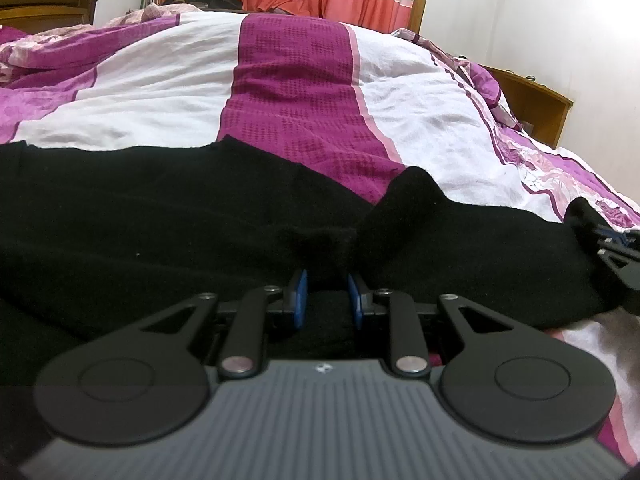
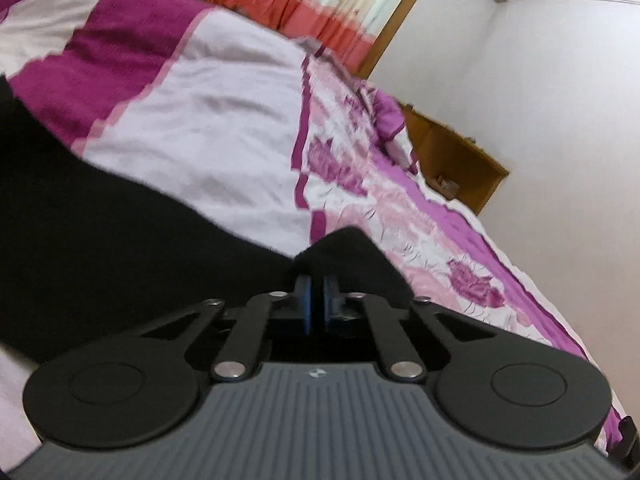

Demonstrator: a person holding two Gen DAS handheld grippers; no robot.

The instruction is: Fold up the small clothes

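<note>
Garment: black knit garment [image 1: 140, 216] lies on the bed cover [image 1: 168, 76], spread wide across the near part of the bed, with its long axis running from left to right.

Left gripper: left gripper [image 1: 327, 294] sits low over the near edge of the garment, near its middle. The blue pads [image 1: 301, 296] stand a little apart with a bunch of black cloth between them, so I judge it is grasping the garment.

Right gripper: right gripper [image 2: 315, 300] is at the right end of the garment [image 2: 100, 232]. The jaws are clenched almost together, and a peak of black cloth rises just past the pads [image 2: 306, 300]; it looks pinched there. In the left wrist view this gripper [image 1: 612, 252] shows at the far right edge.

Key relation: both grippers hold the same near edge, the left one mid-length and the right one at the end. The rest of the cloth lies forward of them and to the left.

Next move, as judgement: the right end probably has to travel leftward over the body of the garment, along its long axis, while the left hand serves as anchor.

Risk: the thick knit may slip from the narrow pinch.
</note>
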